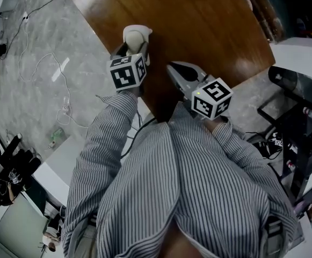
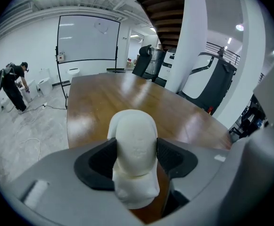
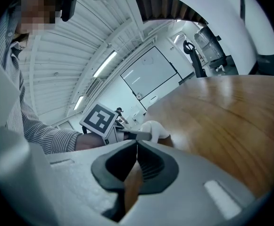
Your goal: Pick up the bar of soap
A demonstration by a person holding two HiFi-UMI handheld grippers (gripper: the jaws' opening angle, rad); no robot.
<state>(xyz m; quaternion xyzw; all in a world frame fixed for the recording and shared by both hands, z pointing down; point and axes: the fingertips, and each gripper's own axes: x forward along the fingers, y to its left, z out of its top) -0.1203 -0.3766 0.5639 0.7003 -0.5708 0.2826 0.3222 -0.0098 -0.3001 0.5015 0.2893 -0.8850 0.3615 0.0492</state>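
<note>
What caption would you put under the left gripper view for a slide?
Left tongs grip a white bar of soap, with a long wooden table stretching beyond.

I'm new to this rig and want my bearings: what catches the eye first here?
A pale bar of soap stands clamped in the jaws of the left gripper, at the edge of a glossy brown wooden table. Beside it the right gripper is empty, jaws together; a striped shirt fills the head view's lower half.

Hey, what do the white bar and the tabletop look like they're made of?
The bar of soap: matte, off-white, waxy-looking solid with rounded moulded edges, likely soap. The table: brown wood grain under a glossy finish that mirrors ceiling lights; solid wood or veneer, can't tell.
</note>
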